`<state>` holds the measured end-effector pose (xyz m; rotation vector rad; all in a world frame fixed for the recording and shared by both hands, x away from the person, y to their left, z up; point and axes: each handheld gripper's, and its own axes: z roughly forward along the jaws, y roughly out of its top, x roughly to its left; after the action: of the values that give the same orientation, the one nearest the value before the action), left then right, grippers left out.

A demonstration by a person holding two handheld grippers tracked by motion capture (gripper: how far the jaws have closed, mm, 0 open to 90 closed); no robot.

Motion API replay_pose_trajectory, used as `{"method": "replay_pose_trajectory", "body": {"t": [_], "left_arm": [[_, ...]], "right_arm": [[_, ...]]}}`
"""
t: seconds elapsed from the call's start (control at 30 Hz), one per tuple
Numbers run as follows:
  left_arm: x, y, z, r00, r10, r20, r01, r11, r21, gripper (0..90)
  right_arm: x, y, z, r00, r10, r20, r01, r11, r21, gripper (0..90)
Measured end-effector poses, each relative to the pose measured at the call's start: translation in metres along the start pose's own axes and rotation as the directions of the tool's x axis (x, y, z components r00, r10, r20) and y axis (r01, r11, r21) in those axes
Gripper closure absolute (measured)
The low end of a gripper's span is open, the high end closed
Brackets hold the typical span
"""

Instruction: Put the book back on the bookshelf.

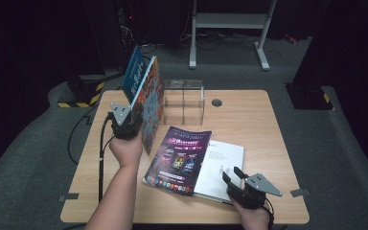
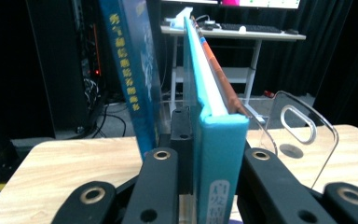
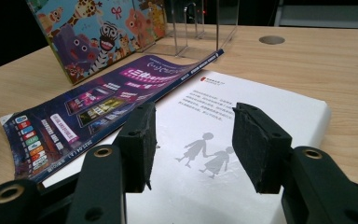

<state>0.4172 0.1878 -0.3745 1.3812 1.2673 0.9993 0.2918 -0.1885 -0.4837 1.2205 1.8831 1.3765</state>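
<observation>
My left gripper is shut on the lower spine of an upright picture book with a cartoon-animal cover. The left gripper view has its teal spine pinched between both jaws. A taller blue book with yellow lettering stands tilted just behind it. My right gripper is open, low over a white book lying flat. The white cover with two small grey figures lies beneath the open jaws, untouched. A purple magazine lies flat, overlapping the white book's left edge.
A clear acrylic book stand with dividers sits at the table's back middle, right of the upright books. A round cable hole is beside it. The right part of the wooden table is bare.
</observation>
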Motion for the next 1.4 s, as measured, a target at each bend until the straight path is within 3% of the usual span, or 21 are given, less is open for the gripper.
{"method": "replay_pose_trajectory", "body": {"t": [0.53,1.4], "left_arm": [[-0.002,0.021,0.013,0.9999,-0.005,-0.015,0.004,0.9987,-0.051,81.5],[-0.002,0.054,0.039,0.9999,0.006,-0.011,-0.007,0.996,-0.089,81.7]], "right_arm": [[-0.004,0.001,-0.001,1.0,0.003,0.007,-0.003,1.0,-0.008,49.6],[-0.008,0.001,-0.003,0.9999,0.004,0.014,-0.004,1.0,-0.017,50.2]]}}
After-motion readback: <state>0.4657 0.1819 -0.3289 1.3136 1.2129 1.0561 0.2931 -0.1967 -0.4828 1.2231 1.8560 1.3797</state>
